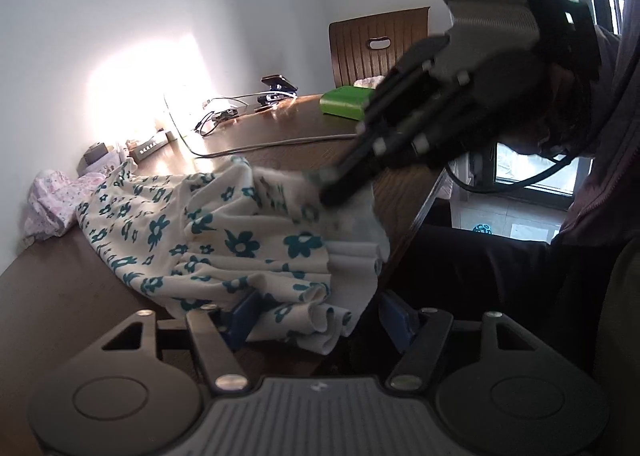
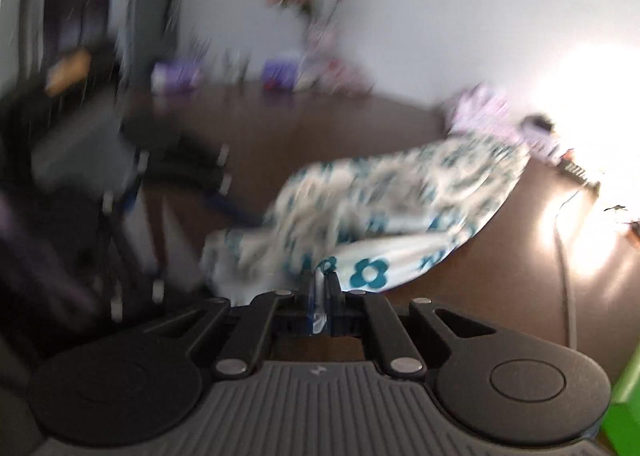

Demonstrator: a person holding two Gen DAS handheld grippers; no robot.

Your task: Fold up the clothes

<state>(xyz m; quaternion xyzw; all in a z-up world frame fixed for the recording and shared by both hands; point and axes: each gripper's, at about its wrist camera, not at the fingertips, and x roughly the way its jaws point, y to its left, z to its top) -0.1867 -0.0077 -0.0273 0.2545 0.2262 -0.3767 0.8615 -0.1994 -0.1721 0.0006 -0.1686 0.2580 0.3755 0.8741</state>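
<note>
A white garment with teal flowers (image 1: pixel 192 228) lies crumpled on the dark wooden table (image 1: pixel 60 296), its hem bunched near the table's front edge. My left gripper (image 1: pixel 320 322) is open, its blue pads (image 1: pixel 244 320) wide apart, with the hem lying loosely between them. My right gripper (image 1: pixel 332 186) comes in from the upper right and pinches the garment's far side. In the blurred right wrist view, my right gripper (image 2: pixel 320 288) is shut on a fold of the flowered garment (image 2: pixel 400 200), and the left gripper (image 2: pixel 224 208) shows at the left by the cloth's edge.
A pink patterned garment (image 1: pixel 52 200) lies by the wall. A green box (image 1: pixel 346 102), a grey cable (image 1: pixel 280 144), a phone on a stand (image 1: pixel 280 84) and small items sit at the far end. A wooden chair (image 1: pixel 380 44) stands behind. The person's dark lap is at the right.
</note>
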